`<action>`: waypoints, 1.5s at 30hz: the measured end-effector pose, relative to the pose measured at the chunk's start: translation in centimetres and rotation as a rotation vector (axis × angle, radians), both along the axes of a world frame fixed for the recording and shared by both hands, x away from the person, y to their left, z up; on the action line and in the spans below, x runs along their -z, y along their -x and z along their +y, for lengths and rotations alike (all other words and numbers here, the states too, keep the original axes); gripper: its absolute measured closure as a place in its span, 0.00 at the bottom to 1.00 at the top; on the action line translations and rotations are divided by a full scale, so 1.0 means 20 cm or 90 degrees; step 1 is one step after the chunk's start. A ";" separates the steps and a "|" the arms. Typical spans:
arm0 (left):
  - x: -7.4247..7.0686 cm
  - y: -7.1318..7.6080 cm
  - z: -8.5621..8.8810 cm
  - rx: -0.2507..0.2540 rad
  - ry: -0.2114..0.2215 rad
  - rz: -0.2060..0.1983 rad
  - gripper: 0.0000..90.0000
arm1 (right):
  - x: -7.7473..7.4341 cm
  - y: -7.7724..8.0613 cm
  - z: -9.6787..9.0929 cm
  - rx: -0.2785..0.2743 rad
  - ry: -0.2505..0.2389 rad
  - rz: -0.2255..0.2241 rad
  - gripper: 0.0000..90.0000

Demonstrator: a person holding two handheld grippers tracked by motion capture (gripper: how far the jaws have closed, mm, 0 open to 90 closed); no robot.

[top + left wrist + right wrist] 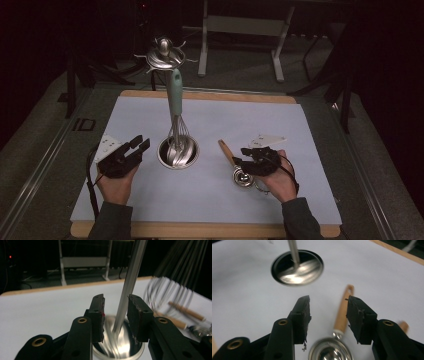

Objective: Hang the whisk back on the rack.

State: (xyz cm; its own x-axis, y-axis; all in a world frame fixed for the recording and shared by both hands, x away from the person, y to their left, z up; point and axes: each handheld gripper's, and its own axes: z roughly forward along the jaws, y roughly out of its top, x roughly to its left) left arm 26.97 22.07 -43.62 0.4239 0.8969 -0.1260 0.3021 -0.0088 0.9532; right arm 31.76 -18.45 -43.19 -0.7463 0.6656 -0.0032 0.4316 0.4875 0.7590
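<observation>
Right gripper view shows the right tool (328, 307) released, its jaws apart above the wooden-handled scoop (340, 322) lying on the white surface (244, 302). The left tool (115, 306) is also released, a thin metal rod between its jaws, beside the steel cup (178, 152) holding the whisk (176, 107).

The whisk (175, 100) has a pale teal handle and silvery wires, standing in a shiny steel cup (178, 152). The scoop (236, 166) by the right gripper (250, 162) has a light wooden handle and a polished metal bowl. Both grippers are matte black, with brass rivets. A plain white sheet (250, 120) covers the tan-edged counter (210, 95).
</observation>
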 end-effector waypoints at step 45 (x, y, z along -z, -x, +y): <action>-0.59 -0.05 -0.18 0.069 0.159 -0.299 1.00 | 0.11 0.02 -0.31 0.136 -0.041 0.026 0.56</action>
State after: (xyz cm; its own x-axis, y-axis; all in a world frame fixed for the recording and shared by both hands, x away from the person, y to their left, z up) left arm 27.92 18.38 -31.76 0.5742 0.8120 -0.1045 -0.1465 0.2275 0.9627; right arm 31.33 -24.57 -45.34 -0.5872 0.8062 0.0718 0.5502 0.3325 0.7659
